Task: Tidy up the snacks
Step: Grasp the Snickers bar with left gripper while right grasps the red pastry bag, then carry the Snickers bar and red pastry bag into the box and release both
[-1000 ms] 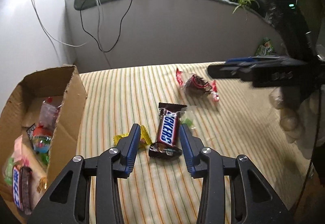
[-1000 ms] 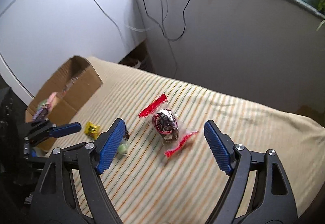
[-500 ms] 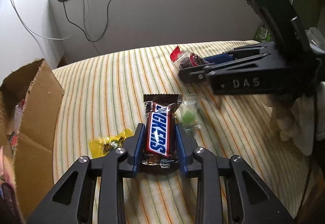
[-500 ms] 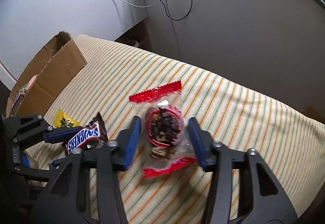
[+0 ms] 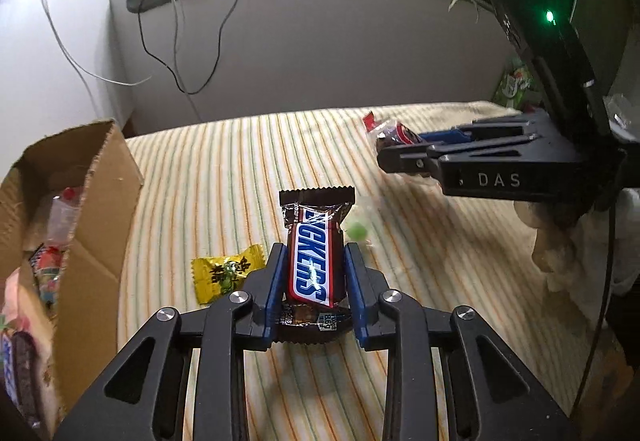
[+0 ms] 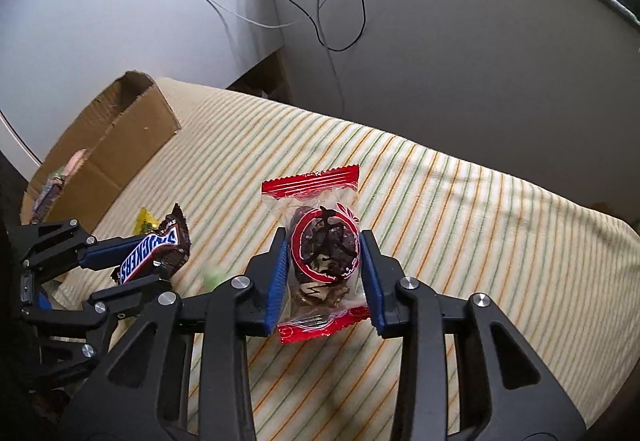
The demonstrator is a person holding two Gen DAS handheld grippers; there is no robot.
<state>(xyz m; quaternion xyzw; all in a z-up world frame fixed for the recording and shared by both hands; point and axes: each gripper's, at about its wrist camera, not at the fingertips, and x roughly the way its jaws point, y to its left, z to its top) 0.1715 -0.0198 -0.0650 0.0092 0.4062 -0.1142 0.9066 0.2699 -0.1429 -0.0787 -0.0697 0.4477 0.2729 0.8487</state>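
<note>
Striped cloth [image 5: 224, 169] covers the work surface. Cardboard box [image 5: 100, 201] stands open at its left edge, with wrapped snacks inside. Left gripper [image 5: 314, 287] has just been closing; its jaws are narrowed onto a chocolate bar [image 5: 314, 261], pads pressed to both long sides. Right gripper [image 6: 324, 275] has likewise just been closing and clamps a red-ended snack packet [image 6: 320, 253]. Yellow candy [image 5: 226, 273] lies on the cloth just left of the bar; a small green candy [image 5: 357, 230] lies just right.
</note>
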